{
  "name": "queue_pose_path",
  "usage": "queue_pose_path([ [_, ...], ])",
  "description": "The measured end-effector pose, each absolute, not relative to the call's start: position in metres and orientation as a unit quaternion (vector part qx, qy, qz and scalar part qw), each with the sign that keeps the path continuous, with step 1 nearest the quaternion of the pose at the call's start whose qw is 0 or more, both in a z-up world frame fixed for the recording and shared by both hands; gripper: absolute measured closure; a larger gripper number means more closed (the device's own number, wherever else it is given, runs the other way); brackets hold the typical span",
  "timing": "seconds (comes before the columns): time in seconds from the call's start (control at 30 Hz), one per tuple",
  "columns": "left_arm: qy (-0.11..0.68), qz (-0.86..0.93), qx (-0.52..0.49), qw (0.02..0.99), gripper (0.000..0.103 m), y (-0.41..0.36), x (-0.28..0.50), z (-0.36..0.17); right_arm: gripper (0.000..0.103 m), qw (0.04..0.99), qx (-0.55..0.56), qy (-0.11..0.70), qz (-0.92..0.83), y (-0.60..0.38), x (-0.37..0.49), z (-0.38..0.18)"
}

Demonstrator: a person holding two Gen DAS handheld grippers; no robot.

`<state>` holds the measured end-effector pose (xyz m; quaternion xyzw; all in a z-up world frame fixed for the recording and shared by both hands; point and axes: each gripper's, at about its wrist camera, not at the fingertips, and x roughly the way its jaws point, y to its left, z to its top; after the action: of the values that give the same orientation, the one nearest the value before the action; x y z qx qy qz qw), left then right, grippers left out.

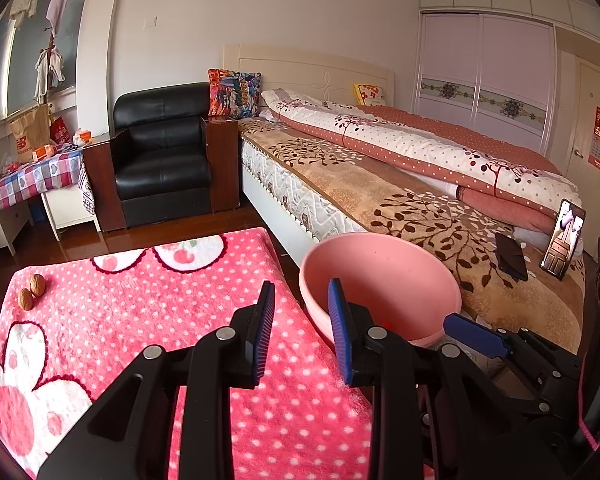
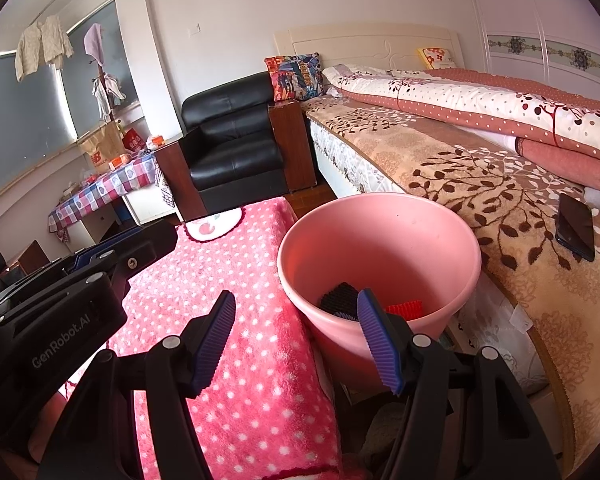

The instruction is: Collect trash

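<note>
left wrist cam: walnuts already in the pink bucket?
No, both walnuts lie on the pink polka-dot blanket, far to the left of the pink bucket.

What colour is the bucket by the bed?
Pink. The bucket shows best in the right wrist view.

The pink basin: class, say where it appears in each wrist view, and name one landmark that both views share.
Left wrist view: the pink basin sits right of centre, behind the left gripper, between the dotted blanket and the bed.
Right wrist view: it fills the centre, ahead of the right gripper.
Shared landmark: the black armchair.
</note>
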<state>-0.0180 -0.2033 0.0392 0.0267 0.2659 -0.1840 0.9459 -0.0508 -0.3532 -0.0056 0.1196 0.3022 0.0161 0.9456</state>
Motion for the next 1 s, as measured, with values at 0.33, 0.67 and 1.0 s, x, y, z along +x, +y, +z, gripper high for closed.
queue_pose_path([
  [0.33, 0.269, -0.185, 0.022, 0.945, 0.075, -0.202, -0.017, 0.034, 0.04, 0.945, 0.115, 0.306, 0.017, -0.349, -0.049, -0.006],
  [0.67, 0.272, -0.185, 0.014, 0.944, 0.075, -0.197, -0.014, 0.032, 0.04, 0.944, 0.112, 0.311, 0.016, -0.347, -0.046, -0.008],
  [1.0, 0.28, -0.178, 0.005, 0.943, 0.075, -0.189, -0.006, 0.032, 0.04, 0.942, 0.105, 0.318, 0.02, -0.342, -0.038, -0.008],
])
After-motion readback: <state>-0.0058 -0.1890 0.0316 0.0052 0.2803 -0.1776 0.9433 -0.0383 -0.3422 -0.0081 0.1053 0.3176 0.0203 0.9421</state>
